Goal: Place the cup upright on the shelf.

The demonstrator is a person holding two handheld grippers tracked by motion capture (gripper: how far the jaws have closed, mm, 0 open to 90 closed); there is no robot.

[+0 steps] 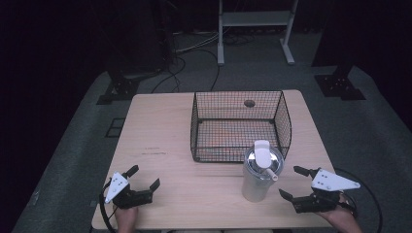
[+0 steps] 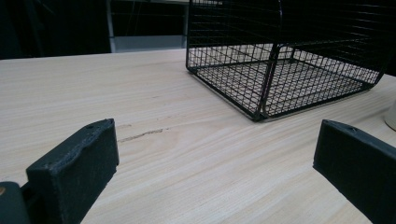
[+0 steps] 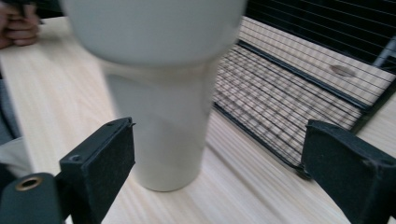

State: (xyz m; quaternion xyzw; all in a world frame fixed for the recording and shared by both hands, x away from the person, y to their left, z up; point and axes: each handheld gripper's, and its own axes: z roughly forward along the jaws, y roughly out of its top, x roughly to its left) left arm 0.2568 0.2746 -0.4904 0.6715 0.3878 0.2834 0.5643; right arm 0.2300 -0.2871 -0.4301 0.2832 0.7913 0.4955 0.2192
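Light wooden bench (image 1: 165,145), dim room around it. Black wire basket (image 1: 286,121) stands on the bench in the centre of the high view, slightly right; nothing visible inside it but the bench surface through the mesh. A dark round hole (image 1: 249,103) in the benchtop shows behind the basket's far wall.

White tumbler (image 1: 258,178) stands upright on the bench, lower centre-right of the high view, just in front of the basket's near right corner. Clear lid with a white slider piece on top; a white straw pokes out at an angle toward the lower right. Whether tumbler and basket touch cannot be told.

Right claw (image 1: 295,180) at lower right of the high view, released, jaws spread wide, pointing left toward the tumbler and near it but apart from it. Grey three-cornered plate on top; the hand (image 1: 346,217) holds it from the bottom edge. In the right gripper view the tumbler (image 3: 159,98) looms blurred left of centre, nearer the left-hand jaw, with no contact seen; basket (image 3: 299,93) mesh at upper right.

Left claw (image 1: 144,175) at lower left of the high view, released, jaws wide, gripping nothing, well apart from the tumbler. In the left gripper view bare bench (image 2: 187,158) lies between the jaws, basket (image 2: 289,70) at upper right.
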